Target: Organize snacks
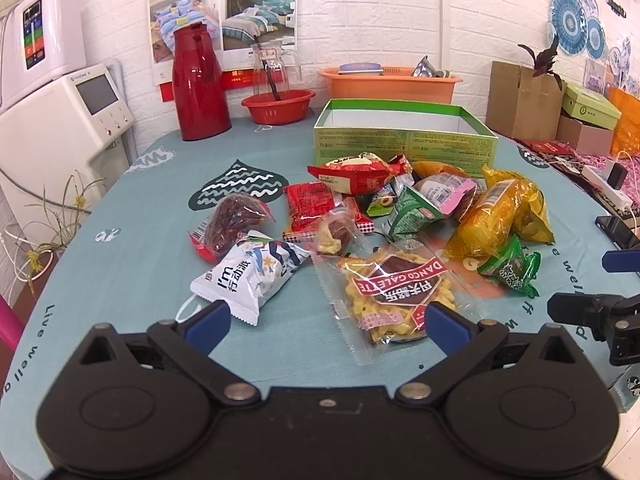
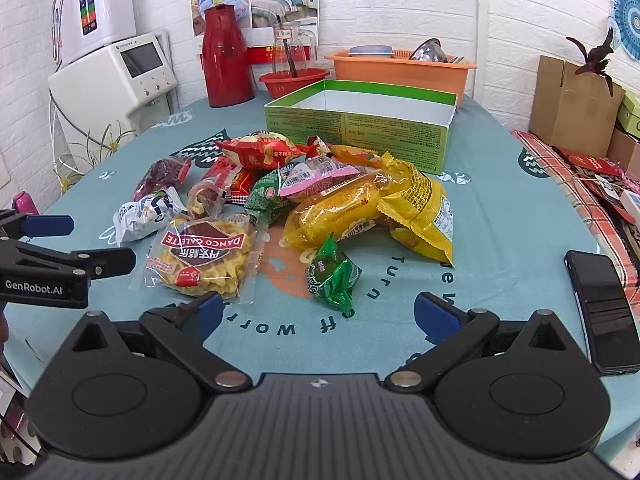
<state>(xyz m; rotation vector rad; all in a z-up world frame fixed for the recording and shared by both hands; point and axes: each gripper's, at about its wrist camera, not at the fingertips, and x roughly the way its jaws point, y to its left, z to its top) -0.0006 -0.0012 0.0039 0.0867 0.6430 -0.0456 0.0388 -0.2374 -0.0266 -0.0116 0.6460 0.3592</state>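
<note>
Several snack packets lie in a heap on the teal tablecloth. Behind them stands an empty green box. My left gripper hovers open over the near edge of the pile, with a white packet by its left finger and a clear packet of yellow crisps by its right finger. My right gripper is open too, empty, just short of a small green packet. Yellow bags and a red packet lie farther back.
At the back stand a red thermos, a red bowl with a glass jug and an orange basin. A black phone lies at the right table edge. White machines stand left, cardboard boxes right.
</note>
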